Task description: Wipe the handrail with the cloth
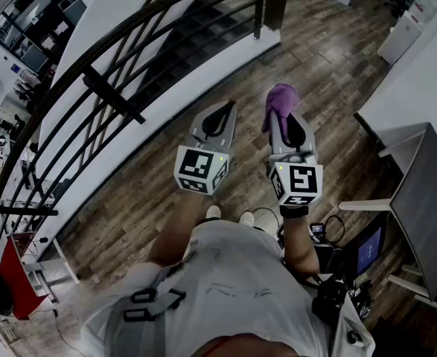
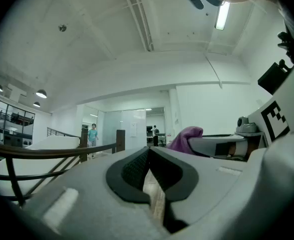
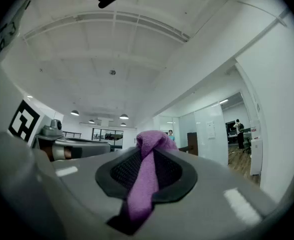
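Two hand-held grippers, raised side by side beside a stair railing

Left gripper (image 1: 220, 110): jaws pressed together with nothing between them. Right gripper (image 1: 284, 116): jaws clamped on the purple cloth (image 1: 280, 100), which bunches up past the tips and trails as a narrow strip back between the pads. Handrail (image 2: 72, 150): dark and curved, running along the left side and away to the far side, well apart from the cloth and touched by neither gripper. Wooden floor (image 1: 337, 73) below; grey desk (image 1: 426, 192) at the near right; a person in a teal top (image 2: 92, 133) stands far off
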A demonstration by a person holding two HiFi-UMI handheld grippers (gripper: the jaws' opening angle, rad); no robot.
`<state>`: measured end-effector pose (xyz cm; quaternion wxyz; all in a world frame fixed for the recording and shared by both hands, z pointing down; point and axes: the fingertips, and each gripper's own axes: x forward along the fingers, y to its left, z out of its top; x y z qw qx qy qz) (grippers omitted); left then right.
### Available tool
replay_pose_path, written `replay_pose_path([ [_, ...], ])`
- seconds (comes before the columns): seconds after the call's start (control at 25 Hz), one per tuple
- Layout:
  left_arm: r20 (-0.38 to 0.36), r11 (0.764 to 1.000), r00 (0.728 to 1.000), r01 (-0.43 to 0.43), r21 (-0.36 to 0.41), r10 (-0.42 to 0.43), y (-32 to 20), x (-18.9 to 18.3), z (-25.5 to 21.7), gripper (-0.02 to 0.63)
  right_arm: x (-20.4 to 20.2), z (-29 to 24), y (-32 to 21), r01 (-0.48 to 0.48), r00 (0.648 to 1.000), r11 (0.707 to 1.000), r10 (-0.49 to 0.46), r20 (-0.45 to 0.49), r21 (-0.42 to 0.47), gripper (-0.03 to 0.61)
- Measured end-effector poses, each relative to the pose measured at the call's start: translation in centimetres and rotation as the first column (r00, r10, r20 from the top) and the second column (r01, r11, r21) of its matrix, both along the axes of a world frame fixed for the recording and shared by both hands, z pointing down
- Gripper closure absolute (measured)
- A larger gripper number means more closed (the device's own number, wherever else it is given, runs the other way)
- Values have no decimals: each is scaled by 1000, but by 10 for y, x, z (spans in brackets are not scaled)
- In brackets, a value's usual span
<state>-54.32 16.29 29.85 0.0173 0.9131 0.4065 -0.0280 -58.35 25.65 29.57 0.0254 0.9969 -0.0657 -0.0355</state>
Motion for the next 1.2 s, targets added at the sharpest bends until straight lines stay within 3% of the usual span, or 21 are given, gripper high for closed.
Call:
replay_pose_path([
  [0.28,16,999,999,37,-8,-37,-80,11,4,614,16,2,-85,39,999,999,-39,28,-11,509],
  [0.76,49,977,979,203,-63,-200,-218,40,8,614,55,5,-234,246,968,968,-243,57,-50,508],
  [0.96,62,974,975,216,-75,-212,-226,54,12,614,70,7,-246,274,961,960,-270,62,-61,508],
  [1.2,82,985,984,165,-51,-161,-176,94,25,614,108,17,-193,225,973,974,-223,60,-27,508],
])
